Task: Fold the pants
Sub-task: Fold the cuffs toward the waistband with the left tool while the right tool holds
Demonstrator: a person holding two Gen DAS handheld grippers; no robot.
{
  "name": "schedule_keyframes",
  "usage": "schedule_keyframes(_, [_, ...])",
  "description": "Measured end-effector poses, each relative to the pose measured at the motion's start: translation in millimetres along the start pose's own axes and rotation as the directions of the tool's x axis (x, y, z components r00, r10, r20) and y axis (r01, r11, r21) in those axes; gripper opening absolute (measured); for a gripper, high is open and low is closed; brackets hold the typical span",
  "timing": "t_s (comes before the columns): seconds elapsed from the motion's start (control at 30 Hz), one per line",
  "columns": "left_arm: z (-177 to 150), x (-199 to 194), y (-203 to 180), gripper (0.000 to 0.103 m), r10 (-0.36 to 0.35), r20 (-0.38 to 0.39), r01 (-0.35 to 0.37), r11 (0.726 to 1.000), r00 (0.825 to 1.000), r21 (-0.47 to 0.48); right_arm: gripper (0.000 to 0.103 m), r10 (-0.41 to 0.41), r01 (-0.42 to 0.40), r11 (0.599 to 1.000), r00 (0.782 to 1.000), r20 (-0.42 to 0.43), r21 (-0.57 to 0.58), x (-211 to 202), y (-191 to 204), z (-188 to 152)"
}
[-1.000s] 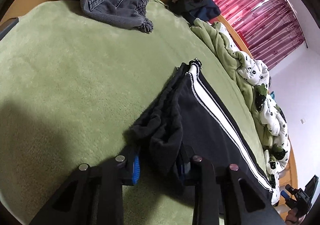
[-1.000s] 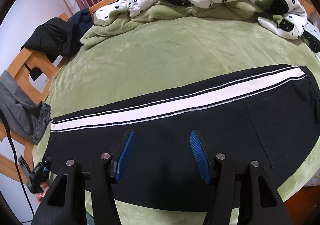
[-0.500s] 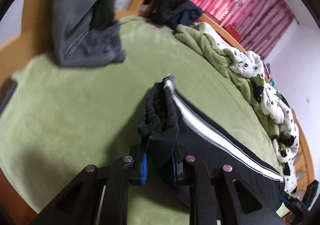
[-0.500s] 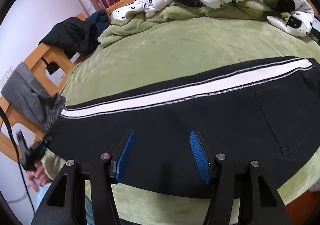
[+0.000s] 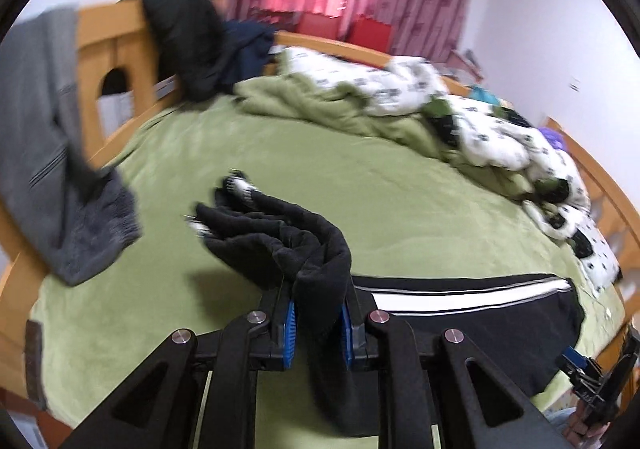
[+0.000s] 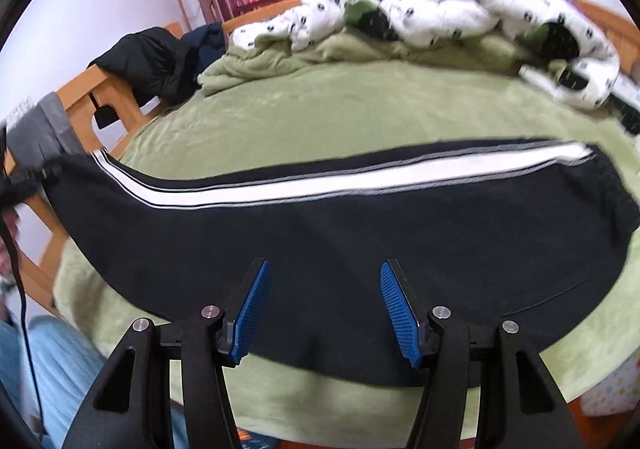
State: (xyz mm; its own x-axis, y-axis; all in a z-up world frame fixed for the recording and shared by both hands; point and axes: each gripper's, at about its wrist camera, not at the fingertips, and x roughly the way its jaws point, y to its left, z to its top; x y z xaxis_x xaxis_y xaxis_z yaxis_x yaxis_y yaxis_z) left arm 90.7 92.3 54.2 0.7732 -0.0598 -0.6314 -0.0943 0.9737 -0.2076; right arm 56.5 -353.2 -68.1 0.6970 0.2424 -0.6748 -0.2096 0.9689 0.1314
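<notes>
Black pants (image 6: 360, 225) with a white side stripe lie stretched across the green bed. My left gripper (image 5: 318, 313) is shut on the bunched leg end (image 5: 288, 241), which hangs raised off the bed with the cuffs flopping forward. In the right wrist view that raised end climbs toward the left gripper (image 6: 24, 179) at the left edge. My right gripper (image 6: 324, 265) hovers open over the middle of the pants, near their front edge, with nothing between its blue pads (image 6: 252, 309). The right gripper (image 5: 592, 381) also shows at the lower right of the left wrist view.
The green blanket (image 5: 400, 201) covers the bed. A crumpled white patterned quilt (image 5: 480, 121) lies along the far side. Grey jeans (image 5: 52, 153) and a black jacket (image 5: 188, 49) hang on the wooden bed frame (image 5: 100, 61). A person's light-blue trouser leg (image 6: 60, 369) is at the near left.
My left gripper closed on the leg end and lifted it well off the bed while rolling level. The right gripper slid a little sideways over the pants and stayed open.
</notes>
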Motion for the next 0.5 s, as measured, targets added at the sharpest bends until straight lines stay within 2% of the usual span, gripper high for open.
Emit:
schedule_keyframes(0.07, [-3.2,6.5,-41.8,0.016,-0.030,0.005,0.029,0.998,1.000,0.048,0.058,-0.030,0.029,1.000,0.998,0.050,0.012,-13.3,-10.4,-3.3])
schedule_keyframes(0.2, [-20.9,32.9,-131.8,0.016,-0.112,-0.034,0.116,0.979,0.993,0.167,0.058,0.018,-0.026,0.994,0.997,0.078,0.103,-32.8,-42.9,-9.1])
schedule_keyframes(0.3, [-46.7,57.0,-182.7,0.016,-0.192,-0.089,0.206,0.960,0.977,0.191,0.058,0.034,-0.052,0.985,0.994,0.106,0.164,-45.2,-61.9,-13.8])
schedule_keyframes(0.4, [-89.6,87.1,-225.1,0.016,-0.303,-0.185,0.331,0.932,0.935,0.147,0.058,0.018,-0.044,0.977,0.992,0.126,0.207,-54.3,-78.0,-20.5])
schedule_keyframes(0.5, [-136.5,117.5,-253.7,0.016,-0.381,-0.304,0.420,0.904,0.873,0.073,0.058,0.009,-0.038,0.969,0.993,0.122,0.243,-58.1,-91.7,-28.1])
